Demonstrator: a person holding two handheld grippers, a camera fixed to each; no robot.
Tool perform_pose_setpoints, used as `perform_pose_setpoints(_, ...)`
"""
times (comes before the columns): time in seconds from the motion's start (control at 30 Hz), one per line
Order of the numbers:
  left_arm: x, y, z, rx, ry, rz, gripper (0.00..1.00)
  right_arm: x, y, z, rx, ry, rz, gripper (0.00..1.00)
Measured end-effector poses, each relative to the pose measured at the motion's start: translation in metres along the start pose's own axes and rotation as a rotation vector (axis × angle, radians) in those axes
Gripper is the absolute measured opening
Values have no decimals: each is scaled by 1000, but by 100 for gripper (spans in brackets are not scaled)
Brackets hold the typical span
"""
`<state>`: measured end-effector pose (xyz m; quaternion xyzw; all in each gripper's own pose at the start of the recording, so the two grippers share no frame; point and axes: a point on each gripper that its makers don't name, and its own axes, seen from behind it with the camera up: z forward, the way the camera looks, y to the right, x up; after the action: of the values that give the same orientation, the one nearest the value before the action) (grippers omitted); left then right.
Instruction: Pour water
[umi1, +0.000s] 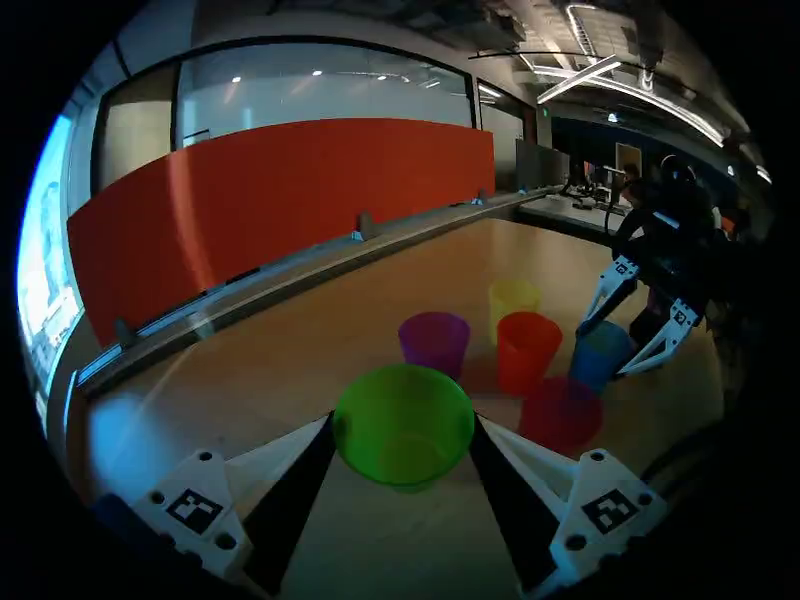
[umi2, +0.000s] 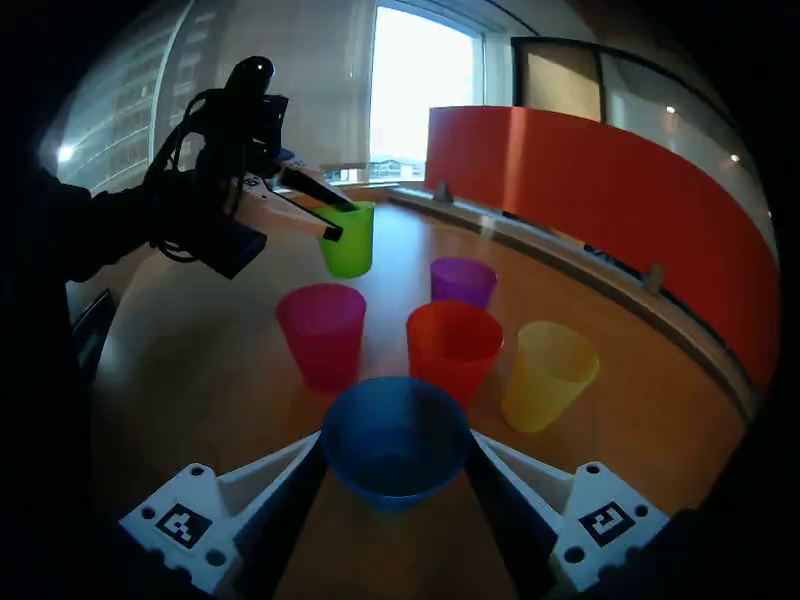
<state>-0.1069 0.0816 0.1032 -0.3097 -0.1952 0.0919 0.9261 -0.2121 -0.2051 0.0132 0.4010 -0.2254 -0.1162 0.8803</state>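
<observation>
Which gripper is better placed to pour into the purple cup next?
The left gripper, probably: its green cup has the purple cup straight ahead, nothing between; the blue cup in the right gripper has the orange cup in the way.

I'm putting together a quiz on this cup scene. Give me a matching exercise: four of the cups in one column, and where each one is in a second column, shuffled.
1 green cup
2 blue cup
3 yellow cup
4 purple cup

A on the table, right of the orange cup in the right gripper view
B between the fingers of the left gripper
C on the table, beyond the orange cup in the right gripper view
D between the fingers of the right gripper

Pairs: 1-B, 2-D, 3-A, 4-C
</observation>
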Motion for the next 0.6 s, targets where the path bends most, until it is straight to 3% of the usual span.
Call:
perform_pose_setpoints(0.3, 9, 6, -10, -8, 21, 6, 89, 5, -3, -8, -5, 13, 5, 92)
perform_pose_setpoints(0.6, 23, 16, -25, -12, 67, -2, 89, 32, -2, -29, -27, 81, 13, 91)
